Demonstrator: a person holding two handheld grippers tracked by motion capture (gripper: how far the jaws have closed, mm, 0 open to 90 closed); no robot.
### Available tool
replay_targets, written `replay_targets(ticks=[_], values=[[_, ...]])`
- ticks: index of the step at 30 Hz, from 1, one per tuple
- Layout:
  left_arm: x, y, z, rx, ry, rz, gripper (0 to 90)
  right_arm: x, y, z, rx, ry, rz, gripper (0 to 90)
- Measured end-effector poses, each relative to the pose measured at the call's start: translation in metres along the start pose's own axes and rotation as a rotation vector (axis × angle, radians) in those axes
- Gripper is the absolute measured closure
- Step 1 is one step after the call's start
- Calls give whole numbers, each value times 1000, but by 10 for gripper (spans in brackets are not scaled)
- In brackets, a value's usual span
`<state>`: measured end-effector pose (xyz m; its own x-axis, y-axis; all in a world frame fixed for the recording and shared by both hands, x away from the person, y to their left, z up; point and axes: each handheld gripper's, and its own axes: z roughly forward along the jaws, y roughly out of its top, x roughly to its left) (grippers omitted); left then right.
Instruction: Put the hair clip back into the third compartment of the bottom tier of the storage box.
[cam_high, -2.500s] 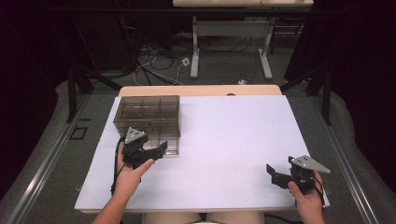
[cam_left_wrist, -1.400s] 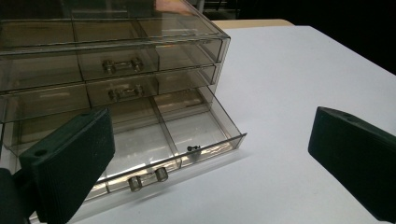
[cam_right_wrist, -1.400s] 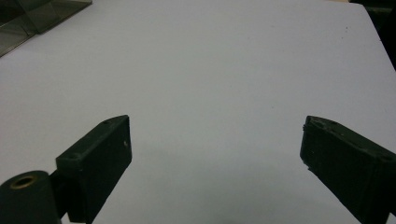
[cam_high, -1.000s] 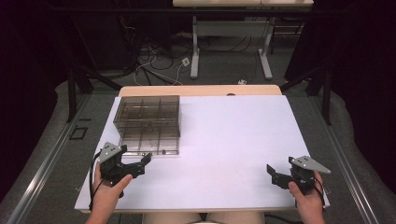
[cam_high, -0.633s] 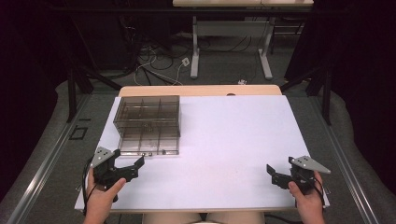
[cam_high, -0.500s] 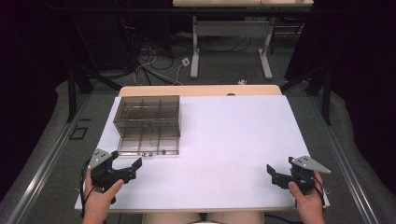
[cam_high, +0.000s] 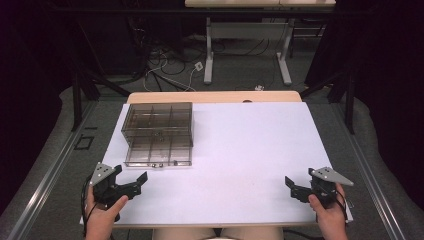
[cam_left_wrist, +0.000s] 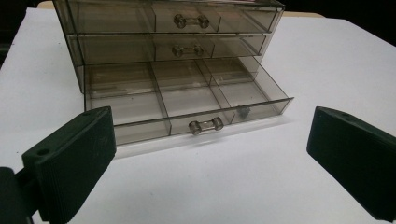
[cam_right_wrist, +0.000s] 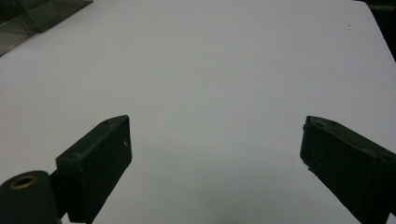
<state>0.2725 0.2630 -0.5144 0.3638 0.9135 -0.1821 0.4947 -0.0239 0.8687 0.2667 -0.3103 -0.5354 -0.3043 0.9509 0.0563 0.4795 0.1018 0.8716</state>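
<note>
A smoky clear three-drawer cabinet (cam_high: 157, 120) stands on the white table (cam_high: 240, 150) at the back left. Its bottom drawer (cam_left_wrist: 187, 100) is pulled out, with a small dark item (cam_left_wrist: 243, 111) in the front right compartment. The two upper drawers (cam_left_wrist: 187, 35) are pushed in. My left gripper (cam_high: 135, 184) hovers near the table's front left, open, a short way from the drawer handle (cam_left_wrist: 204, 125), nothing between its jaws (cam_left_wrist: 212, 158). My right gripper (cam_high: 292, 188) rests open at the front right over bare table (cam_right_wrist: 215, 158).
A corner of the cabinet (cam_right_wrist: 37, 14) shows far off in the right gripper view. Beyond the table's wooden far edge (cam_high: 215, 96) are desk legs and cables on the floor. A metal rail (cam_high: 45, 180) runs along the table's left side.
My left gripper has drawn back from the open drawer's front toward the near left corner of the table. The right gripper has stayed put.
</note>
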Motion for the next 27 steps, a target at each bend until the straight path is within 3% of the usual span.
replay_targets(ticks=[11,27], values=[[8,-5,6,22,23,-11,19,2,0,0,12,8,-6,84],[6,-6,9,29,21,-6,21,1,-1,0,2,9,-9,84]])
